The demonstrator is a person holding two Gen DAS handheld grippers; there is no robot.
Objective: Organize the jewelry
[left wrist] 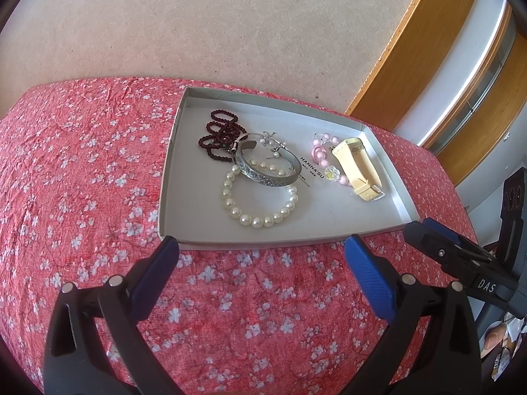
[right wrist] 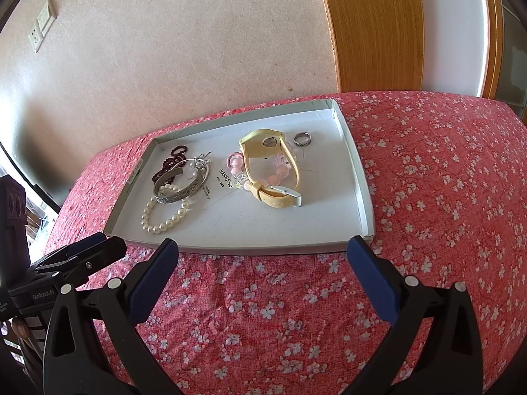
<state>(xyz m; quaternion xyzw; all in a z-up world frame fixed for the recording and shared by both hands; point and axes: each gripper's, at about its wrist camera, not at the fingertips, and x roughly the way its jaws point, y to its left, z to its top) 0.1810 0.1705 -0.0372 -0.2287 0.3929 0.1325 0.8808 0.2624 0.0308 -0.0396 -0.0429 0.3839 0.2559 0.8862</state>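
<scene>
A shallow grey tray (left wrist: 171, 177) (right wrist: 359, 177) lies on a red floral cloth and holds all the jewelry. Inside it are a dark bead string (left wrist: 219, 133) (right wrist: 169, 161), a silver bangle (left wrist: 268, 174) (right wrist: 182, 191), a pearl bracelet (left wrist: 257, 219) (right wrist: 161, 223), small silver earrings (left wrist: 273, 143) (right wrist: 199, 163), a pink bead bracelet (left wrist: 321, 156) (right wrist: 276, 174), a yellow watch (left wrist: 357, 168) (right wrist: 273, 197) and a silver ring (right wrist: 302, 140). My left gripper (left wrist: 262, 250) and my right gripper (right wrist: 263, 250) both hover open just short of the tray's near rim, holding nothing.
The red floral cloth (left wrist: 82, 171) (right wrist: 444, 181) covers a table against a beige wall. A wooden door frame (left wrist: 405, 52) (right wrist: 372, 29) stands at the back right. Wall sockets (right wrist: 41, 29) sit at the upper left. The other gripper's body shows at each view's edge.
</scene>
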